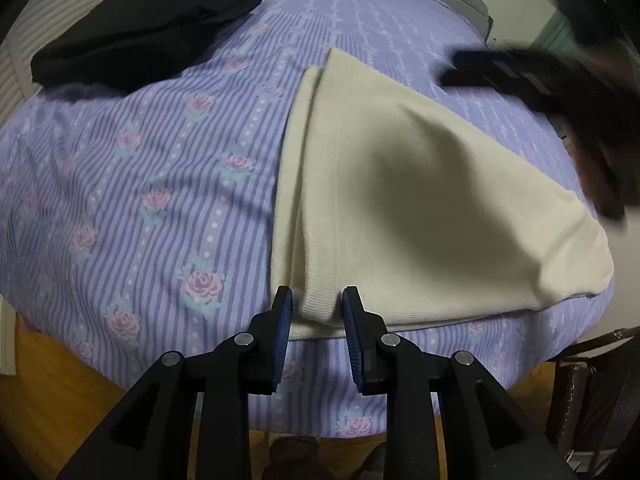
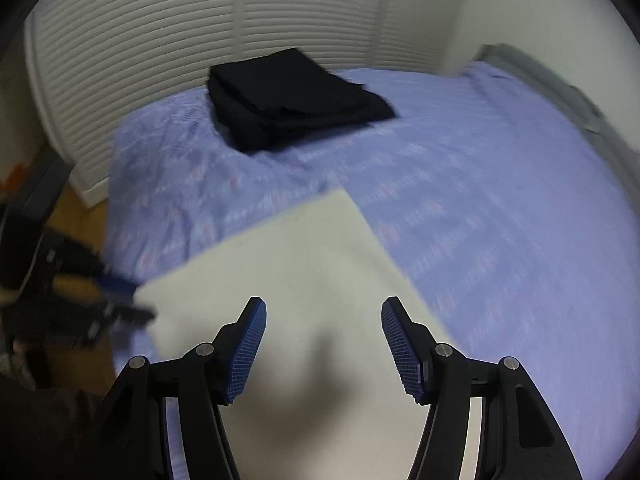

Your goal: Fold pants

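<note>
Cream pants lie folded flat on the bed near its front edge. My left gripper straddles their ribbed near corner; cloth sits between the blue pads, which stand slightly apart from it, so the gripper is open. Blurred at the left of the right wrist view, that left gripper sits at the pants' corner. My right gripper hangs open and holds nothing above the cream pants. In the left wrist view the right gripper is a dark blur at the upper right.
A folded black garment rests at the far side of the lavender striped, rose-printed bed. White louvred doors stand behind it. Wooden floor and a dark chair lie below the bed's front edge.
</note>
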A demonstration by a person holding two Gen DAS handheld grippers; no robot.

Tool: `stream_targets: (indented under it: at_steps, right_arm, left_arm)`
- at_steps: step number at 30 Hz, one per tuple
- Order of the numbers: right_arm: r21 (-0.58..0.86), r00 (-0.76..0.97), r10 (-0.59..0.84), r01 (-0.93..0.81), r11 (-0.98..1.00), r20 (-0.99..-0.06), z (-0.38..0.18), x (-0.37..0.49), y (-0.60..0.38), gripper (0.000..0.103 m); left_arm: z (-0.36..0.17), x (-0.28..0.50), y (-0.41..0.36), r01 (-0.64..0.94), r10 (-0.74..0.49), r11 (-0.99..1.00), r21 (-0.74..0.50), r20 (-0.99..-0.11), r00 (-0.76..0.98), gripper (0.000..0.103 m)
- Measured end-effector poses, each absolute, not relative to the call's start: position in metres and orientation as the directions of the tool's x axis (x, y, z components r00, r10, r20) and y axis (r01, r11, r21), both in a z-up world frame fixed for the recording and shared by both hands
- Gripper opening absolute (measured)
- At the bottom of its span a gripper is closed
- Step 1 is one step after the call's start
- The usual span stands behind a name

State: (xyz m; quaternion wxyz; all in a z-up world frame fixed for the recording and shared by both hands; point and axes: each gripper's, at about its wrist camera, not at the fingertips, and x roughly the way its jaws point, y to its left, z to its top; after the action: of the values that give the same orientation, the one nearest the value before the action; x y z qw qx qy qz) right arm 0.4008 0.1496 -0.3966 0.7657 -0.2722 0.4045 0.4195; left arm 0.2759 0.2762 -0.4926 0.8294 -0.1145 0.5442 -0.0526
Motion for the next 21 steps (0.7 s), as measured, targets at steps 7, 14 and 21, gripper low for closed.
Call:
stream_targets:
  at_steps: [7, 14, 21]
  right_arm:
    - [-0.008, 0.119, 0.394, -0.962, 0.274, -0.911, -0.425, 0.479, 0.214, 0.061]
    - [0.114, -0.082, 0.297, -0.989, 0.092, -0.951, -0.463, 0.493, 0.236, 0.027]
    - [0.101, -0.084, 0.352, -0.994, 0.031, -0.932, -0.449, 0.481, 0.229, 0.007]
  left_arm:
    - [-0.497, 0.281, 0.277, -0.149, -0.207, 0.945, -0.291, -0.884, 0.419, 0.031]
    - [-0.497, 0.286, 0.267, -0.283, -0.125, 0.922, -0.263, -0.896, 0.426, 0.024]
    - [-0.479, 0.278, 0.254, -0.373, -0.014, 0.905, -0.206, -0.889, 0.458, 0.012]
